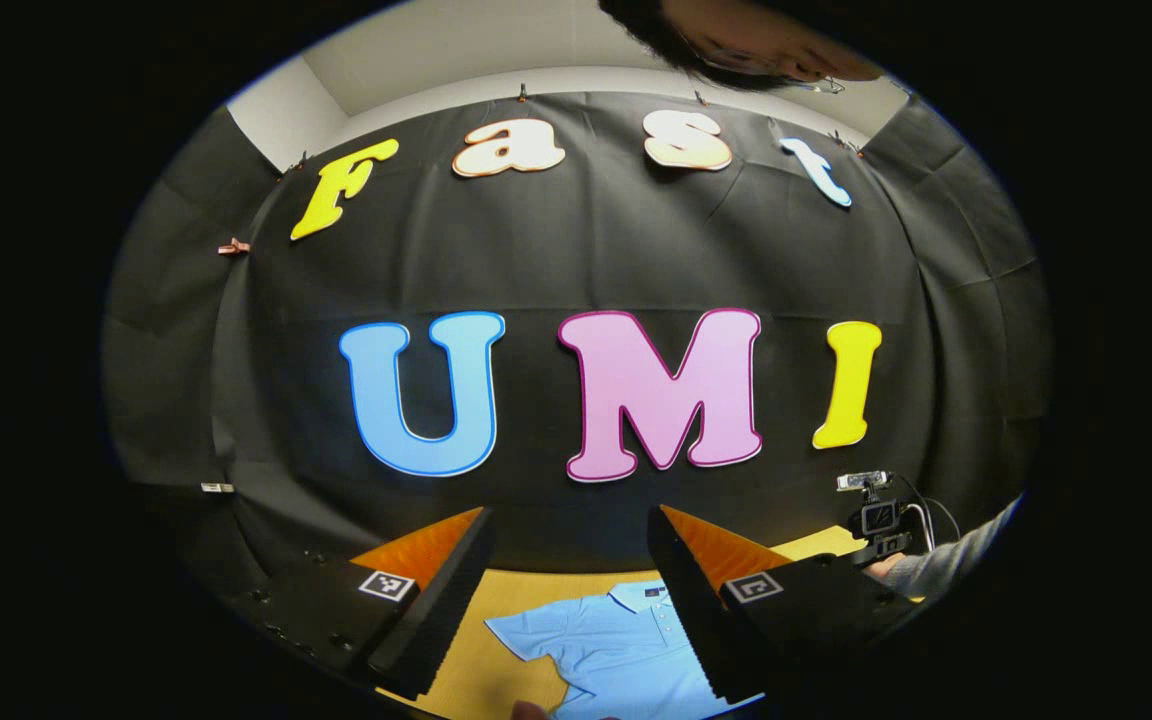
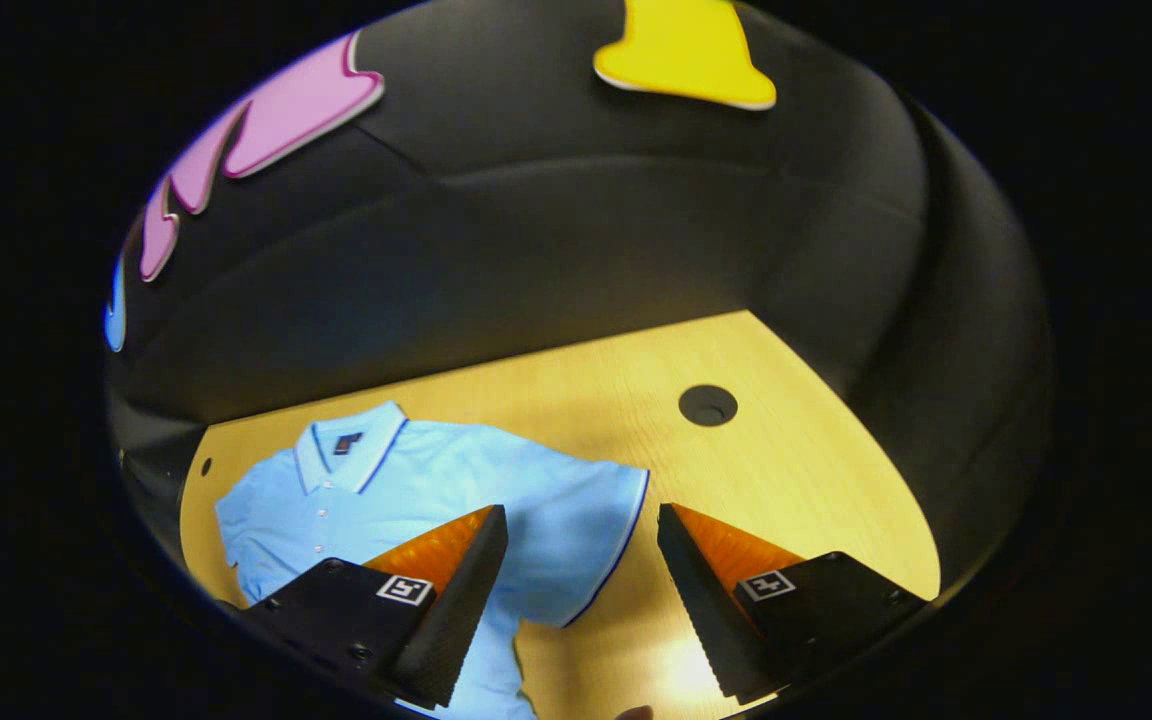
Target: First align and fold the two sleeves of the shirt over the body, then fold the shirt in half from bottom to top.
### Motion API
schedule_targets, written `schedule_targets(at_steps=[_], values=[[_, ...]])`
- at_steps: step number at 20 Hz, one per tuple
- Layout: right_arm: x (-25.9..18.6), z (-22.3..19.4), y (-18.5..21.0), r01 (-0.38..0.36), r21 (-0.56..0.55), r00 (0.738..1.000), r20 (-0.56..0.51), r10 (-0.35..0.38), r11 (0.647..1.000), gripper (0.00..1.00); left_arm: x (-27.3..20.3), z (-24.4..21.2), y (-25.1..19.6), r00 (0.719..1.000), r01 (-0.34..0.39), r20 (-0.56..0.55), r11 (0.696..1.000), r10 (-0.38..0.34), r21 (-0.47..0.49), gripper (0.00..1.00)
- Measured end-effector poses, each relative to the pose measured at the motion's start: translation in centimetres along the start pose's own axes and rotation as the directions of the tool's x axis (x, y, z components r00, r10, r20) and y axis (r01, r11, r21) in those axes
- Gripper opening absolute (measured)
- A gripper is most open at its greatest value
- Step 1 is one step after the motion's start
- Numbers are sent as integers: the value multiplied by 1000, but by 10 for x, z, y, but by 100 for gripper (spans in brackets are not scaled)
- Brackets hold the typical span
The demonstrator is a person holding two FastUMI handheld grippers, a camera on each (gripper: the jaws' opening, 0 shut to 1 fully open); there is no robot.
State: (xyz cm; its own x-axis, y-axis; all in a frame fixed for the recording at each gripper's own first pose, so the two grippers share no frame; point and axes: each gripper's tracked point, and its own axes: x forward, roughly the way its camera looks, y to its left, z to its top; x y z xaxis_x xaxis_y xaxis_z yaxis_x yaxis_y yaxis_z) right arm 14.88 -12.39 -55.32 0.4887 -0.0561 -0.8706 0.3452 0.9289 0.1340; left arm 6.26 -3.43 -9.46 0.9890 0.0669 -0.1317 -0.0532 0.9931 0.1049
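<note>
One round hole (image 2: pixel 707 405) — beyond shirt (image 2: pixel 436 490)

Bright overhead light leaves glare on the desk (image 2: pixel 681 670) near its front edge; fisheye distortion bends the edges; both views are sharp

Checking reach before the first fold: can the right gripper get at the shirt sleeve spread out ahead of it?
Probably yes. The right gripper is open above the sleeve, which lies flat on the table with nothing between them.
</note>
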Motion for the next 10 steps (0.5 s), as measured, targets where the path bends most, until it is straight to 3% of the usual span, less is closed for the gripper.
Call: schedule_targets(at_steps=[5,10], values=[[28,-16,-15,53,22,997,-55,-52,998,94,8,-16,3,999,-19,-45,1000,19,-4,97],[32,-16,-15,118,-68,991,-52,-121,991,93,6,-22,12,997,-44,-59,999,44,2,97]])
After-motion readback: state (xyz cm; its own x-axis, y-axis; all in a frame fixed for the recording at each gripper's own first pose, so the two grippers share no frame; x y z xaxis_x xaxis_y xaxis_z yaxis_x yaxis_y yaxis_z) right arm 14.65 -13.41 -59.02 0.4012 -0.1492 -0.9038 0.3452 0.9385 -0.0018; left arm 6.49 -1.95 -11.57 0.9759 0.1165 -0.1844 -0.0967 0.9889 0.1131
